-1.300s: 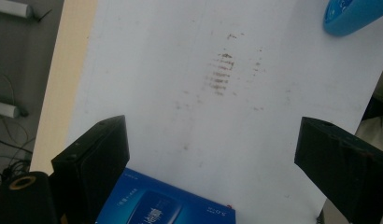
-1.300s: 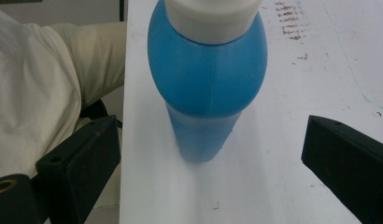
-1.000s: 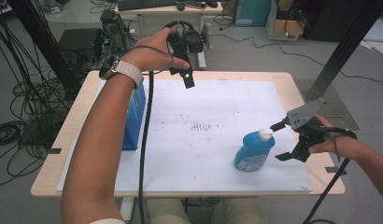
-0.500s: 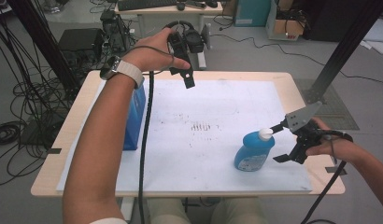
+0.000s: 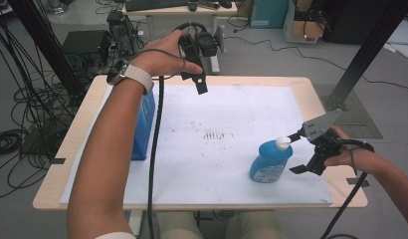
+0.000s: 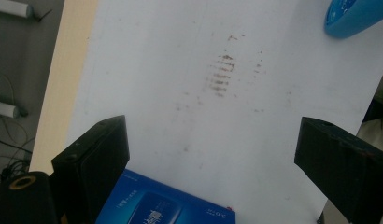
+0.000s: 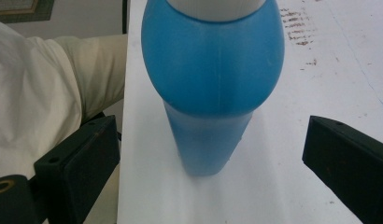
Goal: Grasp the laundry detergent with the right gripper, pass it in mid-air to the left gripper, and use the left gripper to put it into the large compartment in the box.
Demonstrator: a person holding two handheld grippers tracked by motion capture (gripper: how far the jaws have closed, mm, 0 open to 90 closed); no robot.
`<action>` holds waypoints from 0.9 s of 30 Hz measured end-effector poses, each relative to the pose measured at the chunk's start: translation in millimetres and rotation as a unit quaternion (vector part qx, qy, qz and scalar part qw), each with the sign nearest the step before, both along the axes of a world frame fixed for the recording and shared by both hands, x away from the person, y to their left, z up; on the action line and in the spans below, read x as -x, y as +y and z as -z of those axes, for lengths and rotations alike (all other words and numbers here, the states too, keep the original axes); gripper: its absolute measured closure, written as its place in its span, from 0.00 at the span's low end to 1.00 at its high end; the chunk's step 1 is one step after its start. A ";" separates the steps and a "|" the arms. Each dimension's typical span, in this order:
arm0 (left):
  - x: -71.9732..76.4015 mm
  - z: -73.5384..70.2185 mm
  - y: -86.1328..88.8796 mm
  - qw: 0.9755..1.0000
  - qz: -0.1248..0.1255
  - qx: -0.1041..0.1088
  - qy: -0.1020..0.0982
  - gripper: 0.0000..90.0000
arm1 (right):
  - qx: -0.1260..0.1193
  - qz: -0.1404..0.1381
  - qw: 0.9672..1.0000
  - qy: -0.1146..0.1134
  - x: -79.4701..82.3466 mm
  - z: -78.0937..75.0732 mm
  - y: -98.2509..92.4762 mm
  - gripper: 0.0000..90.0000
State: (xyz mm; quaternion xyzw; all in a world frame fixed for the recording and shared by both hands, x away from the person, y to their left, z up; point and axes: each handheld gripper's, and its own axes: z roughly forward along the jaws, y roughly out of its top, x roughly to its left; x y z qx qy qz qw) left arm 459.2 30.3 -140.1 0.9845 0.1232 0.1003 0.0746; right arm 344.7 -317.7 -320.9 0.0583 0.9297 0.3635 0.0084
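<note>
approach phase on the blue bottle (image 5: 269,163), judged from the layout: right gripper (image 5: 302,151) sat just beside the bottle's right side, jaws spread wide, one near the white cap (image 5: 282,143) and one lower by the body, neither pad touching. in the right gripper view the bottle (image 7: 212,84) stood upright between the two black jaws but farther off than their tips, clear gaps on both sides. bottle location: near-right part of the white sheet (image 5: 242,109) covering the table (image 5: 82,149).

next move, as judged: advance the right gripper until the body sits between the pads, then close squarely on the lower, narrower part; the rounded shoulder looked likely to slip.

right hand (image 5: 349,154) came in low from the right edge, forearm roughly level, gripper pointing left toward the bottle.

left gripper (image 5: 198,82) was held high over the far edge, arm stretched forward, jaws released with nothing between them. left gripper view looked down on the stained sheet and a blue box (image 6: 164,203); box stood at the table's left (image 5: 144,124).
</note>
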 end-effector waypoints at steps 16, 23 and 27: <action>0.9 1.7 0.5 1.000 -0.002 0.011 -0.004 0.12 | -0.002 0.000 1.000 -0.001 0.5 -1.0 -0.6 0.04; 1.1 -0.6 0.9 1.000 -0.004 0.000 -0.001 0.12 | 0.001 0.002 1.000 0.002 1.4 -2.0 -1.6 0.05; 1.1 -0.2 0.9 1.000 -0.003 0.000 -0.001 0.12 | -0.001 0.002 1.000 0.001 1.6 -2.6 -1.7 0.05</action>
